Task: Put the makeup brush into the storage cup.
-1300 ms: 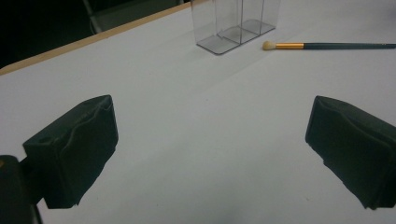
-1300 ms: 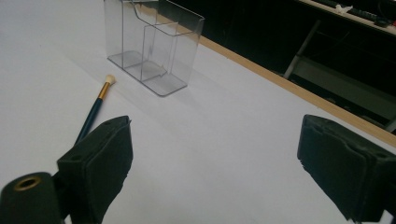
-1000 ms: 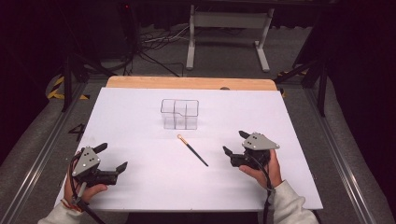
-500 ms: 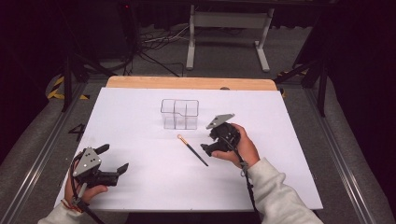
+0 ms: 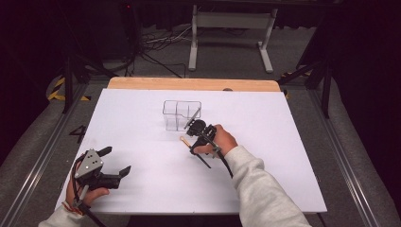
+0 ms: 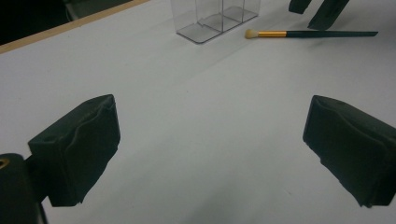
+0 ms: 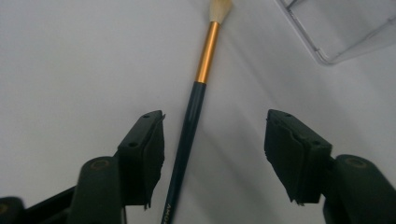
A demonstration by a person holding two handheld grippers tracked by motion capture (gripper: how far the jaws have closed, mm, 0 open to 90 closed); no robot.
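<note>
A makeup brush (image 7: pixel 191 121) with a dark handle, gold ferrule and pale tip lies flat on the white table (image 5: pixel 142 189). My right gripper (image 7: pixel 212 154) hangs open just over the handle, which runs up between the jaws, close to the left one. From above, the right gripper (image 5: pixel 195 137) sits over the brush (image 5: pixel 185 140), just in front of a clear plastic organizer (image 5: pixel 181 113). My left gripper (image 5: pixel 116 161) rests open at the near left of the table, nothing between its jaws. In the left gripper view the brush (image 6: pixel 308 34) and the organizer (image 6: pixel 215 16) lie far ahead.
A wooden strip (image 5: pixel 189 83) borders the table's far edge. Beyond it are cables and a white stand's legs (image 5: pixel 227 42) on the floor. Metal rails (image 5: pixel 42 156) run along both sides of the table.
My right gripper has travelled from the near right of the table leftward and away, and now hovers over the brush. The left gripper has stayed put.
</note>
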